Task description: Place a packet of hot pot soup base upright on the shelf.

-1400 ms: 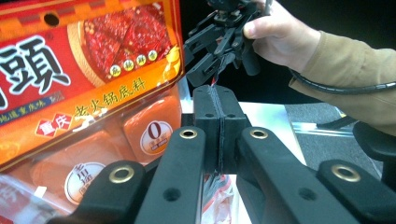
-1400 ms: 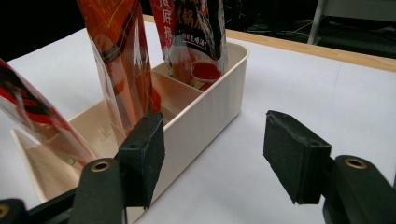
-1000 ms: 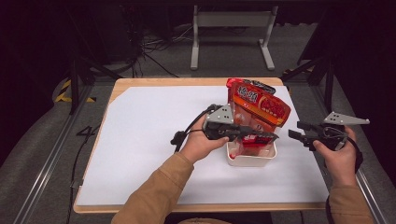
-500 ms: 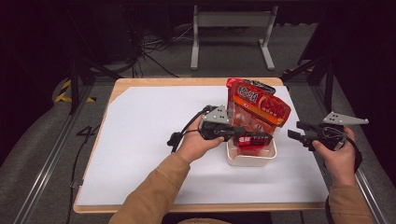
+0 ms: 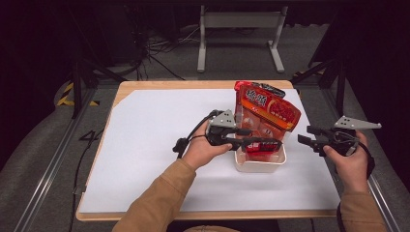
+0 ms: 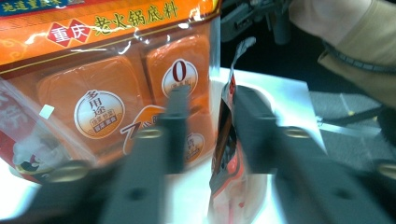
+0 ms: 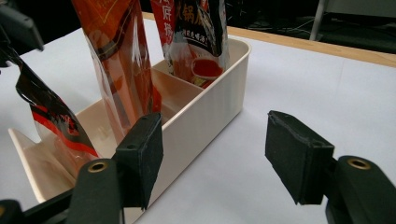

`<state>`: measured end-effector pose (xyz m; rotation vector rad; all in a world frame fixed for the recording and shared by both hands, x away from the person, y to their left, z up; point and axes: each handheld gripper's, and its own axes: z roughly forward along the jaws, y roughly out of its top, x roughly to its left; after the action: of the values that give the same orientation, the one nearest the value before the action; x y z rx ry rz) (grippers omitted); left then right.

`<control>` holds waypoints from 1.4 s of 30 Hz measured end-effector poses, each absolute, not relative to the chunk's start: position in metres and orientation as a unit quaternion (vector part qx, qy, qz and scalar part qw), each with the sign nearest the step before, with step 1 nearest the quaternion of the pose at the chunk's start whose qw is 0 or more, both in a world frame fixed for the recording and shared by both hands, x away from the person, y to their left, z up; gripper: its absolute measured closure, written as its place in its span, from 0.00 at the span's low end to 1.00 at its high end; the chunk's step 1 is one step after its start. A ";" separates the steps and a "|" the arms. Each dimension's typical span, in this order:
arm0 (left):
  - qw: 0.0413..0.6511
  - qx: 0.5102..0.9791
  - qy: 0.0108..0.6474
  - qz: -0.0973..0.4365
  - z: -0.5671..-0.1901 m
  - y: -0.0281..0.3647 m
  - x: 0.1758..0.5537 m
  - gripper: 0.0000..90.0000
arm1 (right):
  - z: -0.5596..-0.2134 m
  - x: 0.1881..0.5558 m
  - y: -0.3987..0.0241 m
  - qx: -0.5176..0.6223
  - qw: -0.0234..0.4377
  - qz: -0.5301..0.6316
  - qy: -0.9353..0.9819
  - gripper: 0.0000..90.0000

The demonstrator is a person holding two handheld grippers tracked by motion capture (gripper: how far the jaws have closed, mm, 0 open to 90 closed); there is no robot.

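A white divided bin (image 5: 259, 166) stands on the table's right half. A big orange pouch (image 5: 267, 112) leans upright in it. A small red packet (image 5: 263, 145) stands in the near compartment. My left gripper (image 5: 263, 143) reaches over the bin from the left, and its jaws have just been opening. They stand apart, with the red packet's edge (image 6: 225, 135) loose between them and the orange pouch (image 6: 112, 88) behind. My right gripper (image 5: 306, 136) hovers open just right of the bin, nothing between its pads (image 7: 140, 154). From there I see the bin (image 7: 210, 107) and the red packet (image 7: 53, 119).
White sheet (image 5: 154, 145) covers the wooden table, with wide free room left of the bin. A second dark-and-red pouch (image 7: 194, 32) stands in the bin's far compartment. The table's right edge (image 5: 338, 193) runs close under my right hand. A metal stand (image 5: 239, 29) lies beyond the table.
The left gripper's jaws have parted and let go of the small red packet, which now stands in the bin. The right gripper has kept still.
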<state>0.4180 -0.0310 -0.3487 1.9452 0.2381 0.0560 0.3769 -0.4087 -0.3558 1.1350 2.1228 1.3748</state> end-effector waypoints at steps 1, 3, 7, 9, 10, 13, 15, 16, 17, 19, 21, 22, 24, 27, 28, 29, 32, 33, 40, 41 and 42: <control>0.557 0.823 0.106 0.030 -0.348 -0.030 0.418 0.45 | -0.356 0.377 -0.409 0.402 0.184 0.489 0.752 0.41; 0.562 0.819 0.109 0.025 -0.346 -0.027 0.417 0.40 | -0.356 0.377 -0.408 0.402 0.183 0.489 0.752 0.41; 0.570 0.812 0.120 0.025 -0.339 -0.017 0.414 0.32 | -0.356 0.377 -0.406 0.402 0.182 0.488 0.753 0.40; 0.566 0.814 0.126 0.038 -0.334 -0.010 0.411 0.31 | -0.356 0.378 -0.405 0.400 0.181 0.488 0.754 0.40; 0.566 0.813 0.131 0.042 -0.332 -0.007 0.409 0.30 | -0.357 0.378 -0.405 0.400 0.181 0.487 0.755 0.40; 0.560 0.814 0.142 0.057 -0.326 0.007 0.406 0.28 | -0.357 0.378 -0.403 0.399 0.181 0.485 0.756 0.39; 0.557 0.815 0.145 0.067 -0.322 0.017 0.405 0.26 | -0.357 0.378 -0.402 0.399 0.180 0.487 0.756 0.39; 0.556 0.814 0.151 0.072 -0.321 0.023 0.404 0.25 | -0.357 0.378 -0.402 0.397 0.182 0.487 0.756 0.38; 0.553 0.814 0.159 0.078 -0.319 0.030 0.403 0.25 | -0.356 0.378 -0.402 0.397 0.181 0.488 0.756 0.38; 0.550 0.814 0.167 0.083 -0.318 0.036 0.402 0.24 | -0.356 0.377 -0.402 0.396 0.182 0.488 0.756 0.38; 0.545 0.812 0.186 0.090 -0.317 0.050 0.401 0.23 | -0.356 0.377 -0.401 0.392 0.182 0.490 0.757 0.37; 0.544 0.812 0.191 0.092 -0.317 0.054 0.400 0.22 | -0.357 0.377 -0.400 0.389 0.183 0.489 0.759 0.36; 0.539 0.813 0.196 0.103 -0.318 0.068 0.395 0.21 | -0.357 0.377 -0.398 0.385 0.181 0.489 0.762 0.35; 0.546 0.804 0.212 0.101 -0.319 0.085 0.391 0.20 | -0.359 0.378 -0.395 0.380 0.182 0.487 0.765 0.33; 0.542 0.805 0.217 0.107 -0.321 0.094 0.389 0.19 | -0.359 0.378 -0.394 0.378 0.181 0.487 0.766 0.32; 0.536 0.807 0.222 0.112 -0.321 0.100 0.389 0.19 | -0.360 0.378 -0.392 0.379 0.178 0.484 0.769 0.31; 0.529 0.806 0.237 0.120 -0.324 0.114 0.386 0.18 | -0.361 0.378 -0.390 0.374 0.179 0.484 0.771 0.32; 0.528 0.805 0.242 0.122 -0.325 0.120 0.386 0.18 | -0.361 0.378 -0.390 0.371 0.180 0.484 0.771 0.31; 0.520 0.798 0.273 0.138 -0.329 0.157 0.379 0.17 | -0.362 0.377 -0.390 0.375 0.182 0.483 0.770 0.30; 0.516 0.799 0.274 0.143 -0.330 0.161 0.378 0.16 | -0.362 0.377 -0.390 0.375 0.181 0.483 0.770 0.30; 0.512 0.800 0.277 0.147 -0.330 0.165 0.376 0.16 | -0.363 0.377 -0.390 0.375 0.182 0.483 0.770 0.30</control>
<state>0.3765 0.1651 -0.3305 1.9243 0.6656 0.3535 0.3774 -0.3905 -0.3626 1.0588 2.1729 1.3641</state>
